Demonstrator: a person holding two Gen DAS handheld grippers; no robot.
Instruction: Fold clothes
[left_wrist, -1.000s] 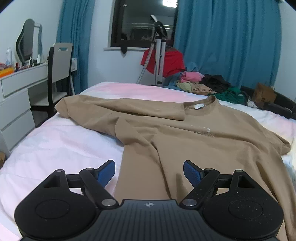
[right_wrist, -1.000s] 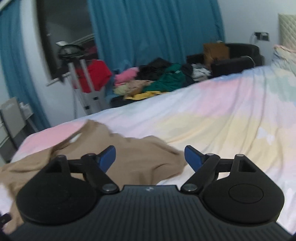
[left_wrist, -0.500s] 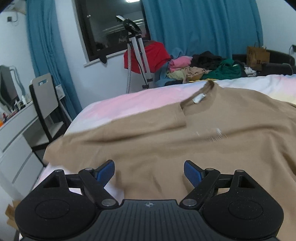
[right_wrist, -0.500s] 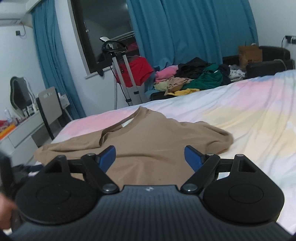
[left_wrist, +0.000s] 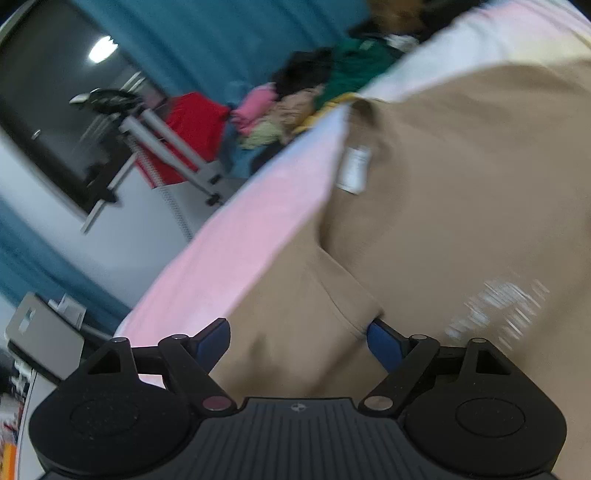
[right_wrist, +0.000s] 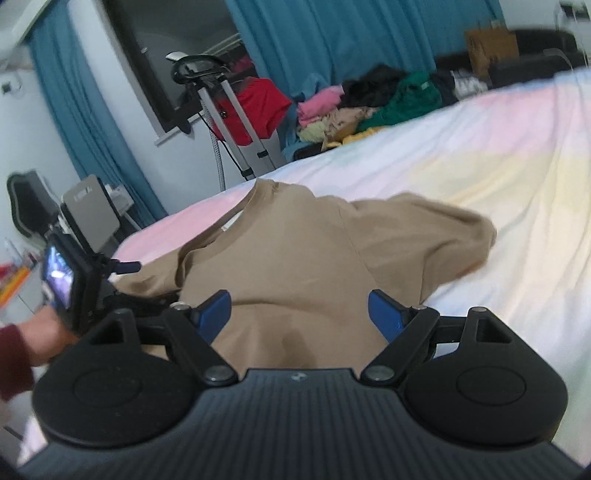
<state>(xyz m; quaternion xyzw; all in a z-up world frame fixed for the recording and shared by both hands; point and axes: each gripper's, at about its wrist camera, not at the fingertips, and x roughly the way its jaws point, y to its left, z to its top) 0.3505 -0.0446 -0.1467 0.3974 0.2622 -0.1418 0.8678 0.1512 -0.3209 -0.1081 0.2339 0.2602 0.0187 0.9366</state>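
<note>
Hovering over the tan t-shirt (right_wrist: 295, 258), which lies spread on the pastel bed sheet (right_wrist: 498, 155), collar toward the window. Left gripper (left_wrist: 299, 341) jaws wide apart, nothing held, folded sleeve edge between the fingertips. Right gripper (right_wrist: 299, 310) also wide apart, empty, above the shirt body.

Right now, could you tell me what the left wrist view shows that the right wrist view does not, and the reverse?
Only the left wrist view shows the white print on the tan T-shirt's chest and the neck label close up; the left tool is open over a folded sleeve edge. Only the right wrist view shows a hand in a dark red cuff, the shirt's far sleeve and the open right tool. Both show the tan T-shirt, the bed sheet, the clothes pile and the blue curtains.
</note>
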